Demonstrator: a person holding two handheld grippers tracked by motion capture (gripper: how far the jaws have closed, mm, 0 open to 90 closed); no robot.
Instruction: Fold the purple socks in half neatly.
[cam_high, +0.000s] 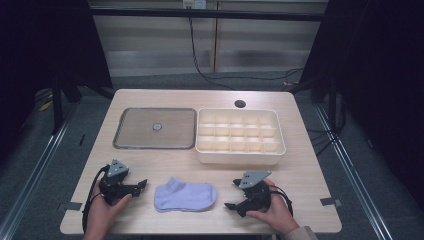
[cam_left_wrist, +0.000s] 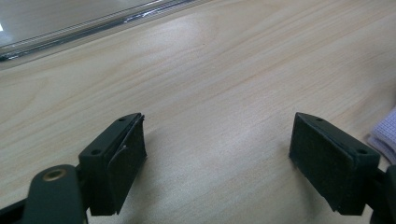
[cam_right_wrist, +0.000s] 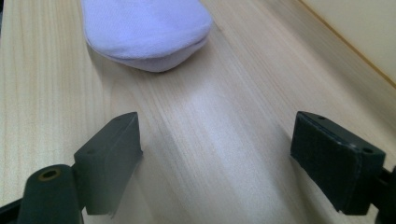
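Note:
A pale lavender sock (cam_high: 185, 196) lies flat at the front middle of the wooden table (cam_high: 300, 175), toe to the right. My left gripper (cam_high: 139, 187) rests on the table just left of the sock, held by a hand, jaws open and pointing at the cuff. In the left gripper view the left gripper (cam_left_wrist: 217, 144) holds nothing, and the sock's edge (cam_left_wrist: 385, 135) peeks in at the right. My right gripper (cam_high: 231, 194) sits just right of the toe, open. In the right gripper view the right gripper (cam_right_wrist: 217, 144) has bare wood between its jaws, with the sock's toe (cam_right_wrist: 147, 28) ahead.
A cream box with several compartments (cam_high: 240, 156) stands at the back right; its wall (cam_right_wrist: 359, 28) is near the right gripper. A shallow grey tray (cam_high: 122, 131) with a small round piece (cam_high: 157, 126) lies at the back left; its rim (cam_left_wrist: 70, 32) is ahead of the left gripper.

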